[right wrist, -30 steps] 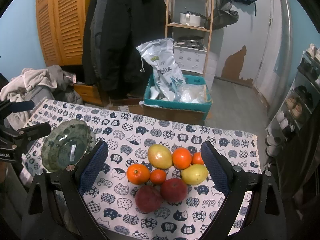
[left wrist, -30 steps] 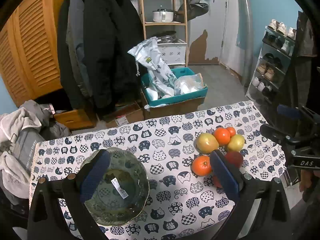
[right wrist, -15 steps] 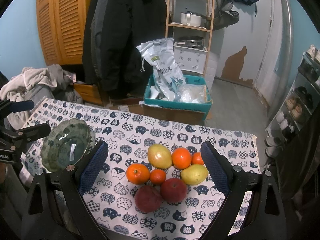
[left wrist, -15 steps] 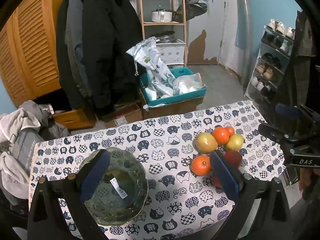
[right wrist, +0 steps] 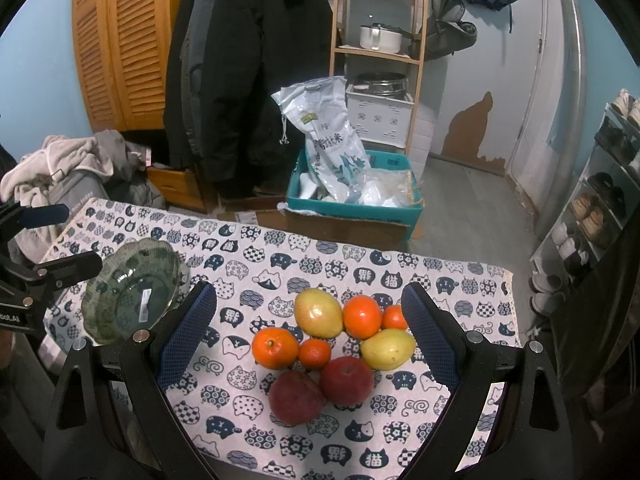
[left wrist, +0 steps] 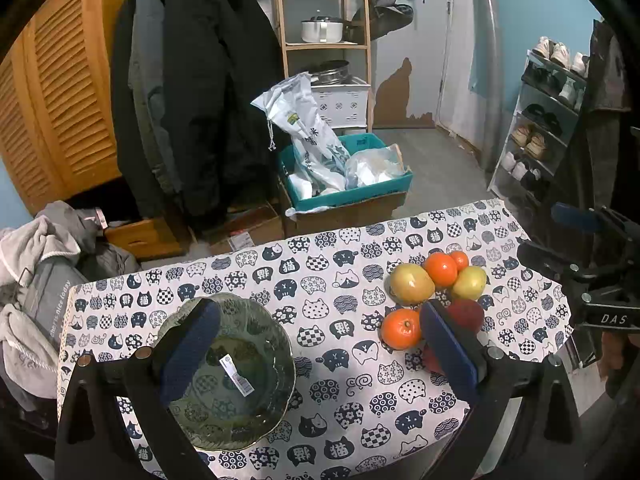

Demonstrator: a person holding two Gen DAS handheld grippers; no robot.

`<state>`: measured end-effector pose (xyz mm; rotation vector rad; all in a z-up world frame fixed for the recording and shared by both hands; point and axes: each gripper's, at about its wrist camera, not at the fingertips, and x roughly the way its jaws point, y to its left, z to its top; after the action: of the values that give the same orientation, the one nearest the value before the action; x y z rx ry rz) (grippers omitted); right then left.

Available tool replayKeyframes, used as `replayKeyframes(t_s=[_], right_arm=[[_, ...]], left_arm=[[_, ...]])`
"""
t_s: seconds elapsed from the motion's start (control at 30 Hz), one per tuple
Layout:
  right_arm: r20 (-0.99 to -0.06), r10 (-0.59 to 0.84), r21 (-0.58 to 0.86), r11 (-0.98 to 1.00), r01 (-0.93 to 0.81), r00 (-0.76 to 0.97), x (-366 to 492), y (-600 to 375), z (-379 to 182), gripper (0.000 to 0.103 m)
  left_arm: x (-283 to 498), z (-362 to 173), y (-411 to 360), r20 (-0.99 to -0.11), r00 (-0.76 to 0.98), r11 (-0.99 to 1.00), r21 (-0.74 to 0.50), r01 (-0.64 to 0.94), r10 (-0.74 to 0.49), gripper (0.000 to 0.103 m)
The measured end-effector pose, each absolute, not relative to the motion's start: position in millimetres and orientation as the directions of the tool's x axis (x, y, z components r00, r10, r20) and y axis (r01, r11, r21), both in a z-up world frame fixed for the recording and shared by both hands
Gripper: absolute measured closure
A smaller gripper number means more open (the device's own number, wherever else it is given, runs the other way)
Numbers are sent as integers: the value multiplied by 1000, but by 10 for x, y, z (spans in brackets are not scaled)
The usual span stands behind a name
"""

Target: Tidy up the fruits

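Note:
A pile of fruit lies on the cat-print tablecloth (right wrist: 248, 396): two red apples (right wrist: 346, 380), two yellow-green pears (right wrist: 318, 312) and several oranges (right wrist: 275, 347). A green glass bowl (right wrist: 130, 296) with a sticker inside stands at the left end, holding nothing. My right gripper (right wrist: 308, 334) is open, hovering over the near side of the fruit with its fingers either side of the pile. My left gripper (left wrist: 316, 350) is open above the table; its left finger is over the bowl (left wrist: 228, 376), its right finger hides part of the apples (left wrist: 464, 314).
Beyond the table's far edge stand a cardboard box with a teal tray of bags (right wrist: 356, 196), a wooden shelf (right wrist: 376, 48), hanging dark coats (right wrist: 240, 72) and a shoe rack (right wrist: 600, 200) at right. Clothes (left wrist: 36, 264) are piled left of the table.
Almost nothing has moved; the left view has drifted very slightly, and both grippers remain open over the table.

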<state>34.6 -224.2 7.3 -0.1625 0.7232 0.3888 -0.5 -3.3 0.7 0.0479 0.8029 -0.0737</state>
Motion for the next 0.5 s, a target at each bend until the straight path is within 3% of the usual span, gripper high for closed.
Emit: replayKeyframes(t_s=[0.5], right_arm=[[-671,288,-14,917,-400,683,347,-2241,76,11]], left_arm=[[0,14,-33,-720,693,996,15,82,-46,2]])
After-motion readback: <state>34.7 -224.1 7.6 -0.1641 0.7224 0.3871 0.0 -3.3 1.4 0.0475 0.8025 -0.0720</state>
